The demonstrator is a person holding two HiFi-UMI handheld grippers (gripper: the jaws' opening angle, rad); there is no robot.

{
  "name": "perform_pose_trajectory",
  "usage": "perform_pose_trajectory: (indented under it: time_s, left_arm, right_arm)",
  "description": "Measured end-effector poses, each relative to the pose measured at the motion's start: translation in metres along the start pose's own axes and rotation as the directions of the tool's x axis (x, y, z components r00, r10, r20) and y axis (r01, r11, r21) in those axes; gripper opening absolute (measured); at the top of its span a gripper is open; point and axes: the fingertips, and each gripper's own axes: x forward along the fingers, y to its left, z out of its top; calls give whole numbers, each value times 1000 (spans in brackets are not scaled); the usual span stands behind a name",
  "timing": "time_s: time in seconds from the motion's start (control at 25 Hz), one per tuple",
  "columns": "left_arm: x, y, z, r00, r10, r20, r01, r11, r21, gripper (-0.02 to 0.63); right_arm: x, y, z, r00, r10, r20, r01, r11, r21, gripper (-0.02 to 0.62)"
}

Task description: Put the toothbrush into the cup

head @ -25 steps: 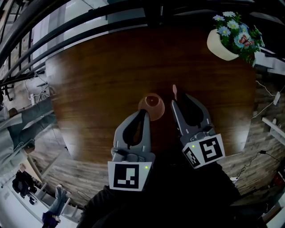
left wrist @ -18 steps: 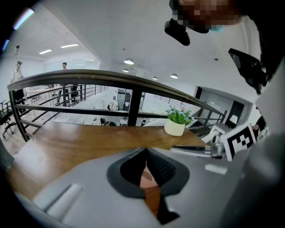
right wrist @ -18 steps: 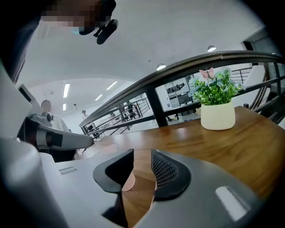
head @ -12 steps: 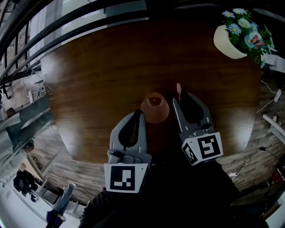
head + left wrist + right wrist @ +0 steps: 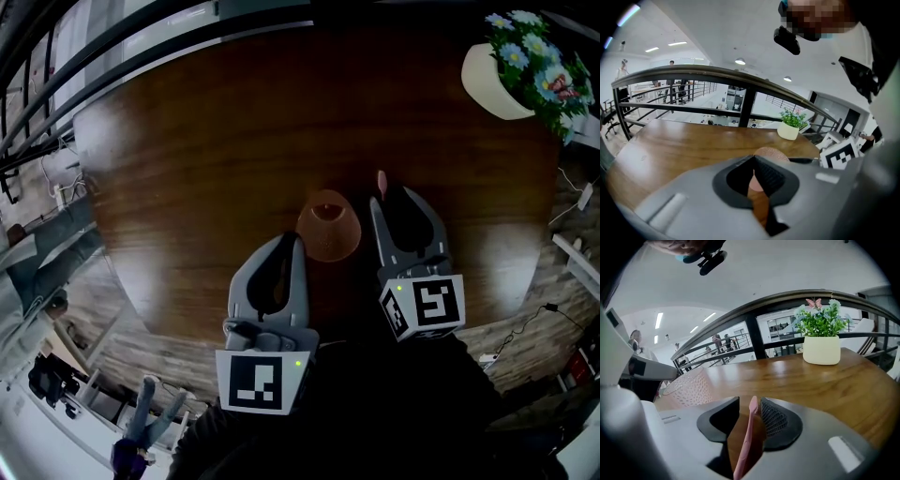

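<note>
Right gripper is opening its jaws, pink toothbrush between them; left gripper closed, empty.

L gripper fills bottom of frame: grey jaws, dark ribbed pads, tips together, nothing gripped. Pink cup pokes up just behind tips, also seen thru slit below them. Round wood table. Potted plant, white pot, near table's far edge, right of ctr. Dark railing behind table. R gripper cube at right, near cup. Person top right, dark clothing.
</note>
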Motion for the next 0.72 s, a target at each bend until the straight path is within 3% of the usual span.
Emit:
perform_pose_trajectory:
  time_s: [0.24,0.44,0.72]
  left_arm:
    - [-2,2,0,1000,1,6,-1,1000,-3,8]
    - [-2,1,1,1000,-7,6,7,1000,-5,9]
    - [0,1,2,1000,-9,6,9,1000,-7,9]
  right_arm:
    - [7,0,-7,998,-41,-54,38,998,-53,134]
    - [14,-9,-18,982,-115,-151,102,991,-91,68]
    - [15,-11,-18,980,-127,-155,112,989,-100,51]
